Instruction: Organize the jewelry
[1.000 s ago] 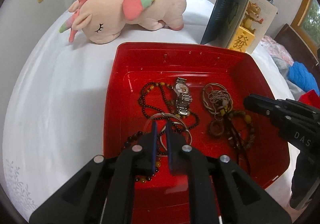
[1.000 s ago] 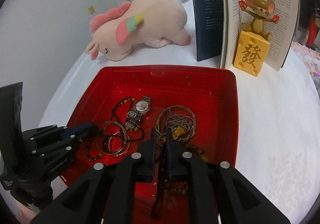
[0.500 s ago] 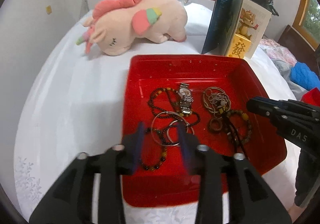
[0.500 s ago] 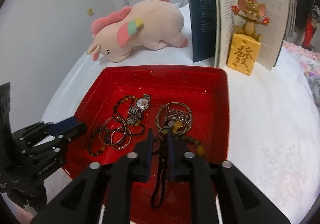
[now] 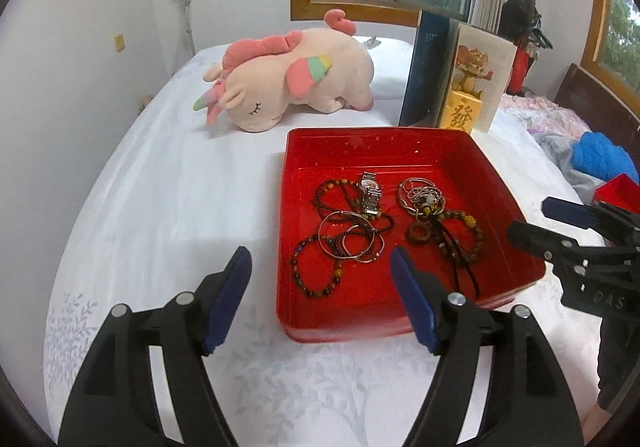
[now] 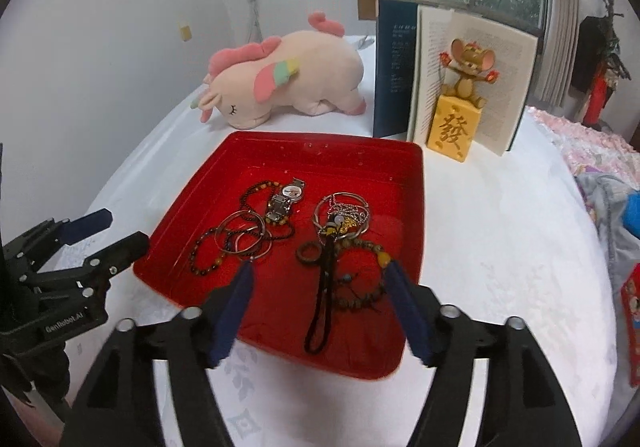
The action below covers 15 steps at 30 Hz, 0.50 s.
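The red tray (image 5: pixel 500 183) stands on the white bed cover (image 5: pixel 168 199), and all the jewelry lies on its floor. In the left half there is a wristwatch (image 5: pixel 370 193) near the far wall, with a dark bead necklace (image 5: pixel 334 197) beside it, some thin silver bangles (image 5: pixel 350 237) in front of it, and a beaded bracelet (image 5: pixel 316 271) close to the near left corner. In the right half there is a tangle of silver chains and rings (image 6: pixel 340 215), a small dark ring (image 6: pixel 309 252), a long black cord (image 6: pixel 322 303) and a brown bead bracelet (image 6: pixel 366 279). The left gripper (image 5: pixel 322 287) is spread wide and holds nothing; it hangs above the near left corner of the tray. The right gripper (image 6: pixel 318 295) is also spread wide and empty, above the near edge of the tray, with the black cord between its fingers but lower. Behind the far edge of the tray lies a pink unicorn plush (image 6: pixel 288 77), and an open book (image 6: pixel 476 79) stands upright with a mouse figurine (image 6: pixel 460 103) in front of it.
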Available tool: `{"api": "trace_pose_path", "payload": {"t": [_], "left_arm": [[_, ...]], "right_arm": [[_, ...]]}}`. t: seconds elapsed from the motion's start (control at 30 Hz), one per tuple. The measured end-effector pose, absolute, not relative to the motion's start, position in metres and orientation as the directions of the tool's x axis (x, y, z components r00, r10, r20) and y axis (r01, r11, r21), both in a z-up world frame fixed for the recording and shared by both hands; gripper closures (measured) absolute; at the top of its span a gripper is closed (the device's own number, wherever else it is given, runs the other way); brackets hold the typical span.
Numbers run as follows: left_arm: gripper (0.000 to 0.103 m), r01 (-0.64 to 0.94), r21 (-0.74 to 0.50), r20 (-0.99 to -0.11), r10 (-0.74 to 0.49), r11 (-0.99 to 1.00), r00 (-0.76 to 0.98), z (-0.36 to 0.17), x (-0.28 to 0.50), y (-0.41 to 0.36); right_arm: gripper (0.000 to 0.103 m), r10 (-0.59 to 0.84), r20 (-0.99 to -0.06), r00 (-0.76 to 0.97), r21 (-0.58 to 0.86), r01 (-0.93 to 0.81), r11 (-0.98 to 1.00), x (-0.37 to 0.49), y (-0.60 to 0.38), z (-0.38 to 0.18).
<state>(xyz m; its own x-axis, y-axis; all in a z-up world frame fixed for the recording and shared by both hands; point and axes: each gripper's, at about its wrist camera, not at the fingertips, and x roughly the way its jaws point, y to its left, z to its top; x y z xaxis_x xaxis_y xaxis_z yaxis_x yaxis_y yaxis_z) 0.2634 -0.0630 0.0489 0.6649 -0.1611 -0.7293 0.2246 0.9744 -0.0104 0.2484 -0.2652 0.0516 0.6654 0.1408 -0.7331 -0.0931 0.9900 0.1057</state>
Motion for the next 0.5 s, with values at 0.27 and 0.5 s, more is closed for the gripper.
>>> {"api": "trace_pose_path", "payload": {"t": [0.27, 0.5], "left_arm": [[0.012, 0.228, -0.027, -0.697, -0.182, 0.973, 0.693, 0.062, 0.234, -0.055], [0.005, 0.221, -0.027, -0.698, -0.177, 0.975, 0.694, 0.062, 0.212, -0.048]], "right_arm": [[0.010, 0.098, -0.745, 0.660, 0.081, -0.057, 0.995, 0.221, -0.262, 0.058], [0.007, 0.084, -0.773, 0.628, 0.085, -0.028, 0.996, 0.202, -0.263, 0.050]]}}
